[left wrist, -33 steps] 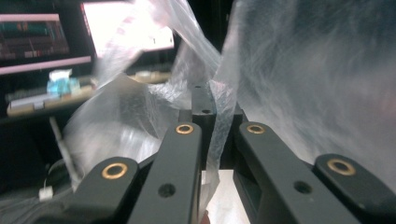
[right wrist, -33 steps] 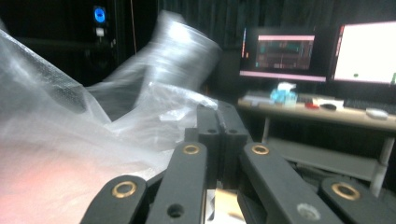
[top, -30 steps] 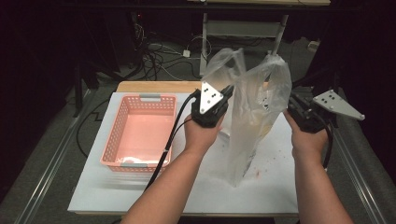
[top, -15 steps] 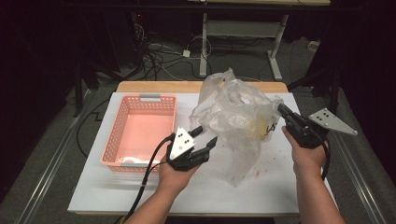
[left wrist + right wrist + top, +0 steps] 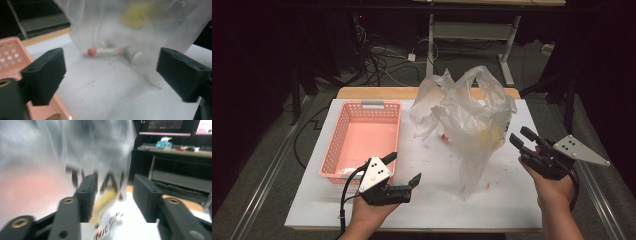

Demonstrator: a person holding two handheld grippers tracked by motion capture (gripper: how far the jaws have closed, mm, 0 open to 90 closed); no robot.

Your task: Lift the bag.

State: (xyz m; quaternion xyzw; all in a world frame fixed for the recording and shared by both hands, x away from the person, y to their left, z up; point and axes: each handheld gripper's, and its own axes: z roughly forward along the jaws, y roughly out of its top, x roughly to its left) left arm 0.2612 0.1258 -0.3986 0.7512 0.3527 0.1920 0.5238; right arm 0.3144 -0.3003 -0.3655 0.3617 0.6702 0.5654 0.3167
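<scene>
A clear plastic bag (image 5: 467, 120) lies slumped and crumpled on the white table (image 5: 432, 200). Inside it are something yellow (image 5: 493, 136) and a tube with a red cap (image 5: 105, 51). My left gripper (image 5: 403, 168) hovers near the table's front edge, left of the bag. Its jaws have just been opening, and they stand wide with nothing between them (image 5: 111, 67). My right gripper (image 5: 521, 135) is at the bag's right side. Its jaws have also just been opening, and they stand apart (image 5: 116, 195) with the lettered bag film (image 5: 62, 150) loose in front of them.
A pink perforated basket (image 5: 371, 104) stands on the table's left half, just beyond my left gripper. Cables and the legs of another desk (image 5: 507, 45) lie on the floor behind the table. Metal rails run along both sides.
Both grippers held the bag up by its top edges, then opened and let go. The bag has sunk into a heap. My left hand dropped toward the near left; my right lowered slightly.
</scene>
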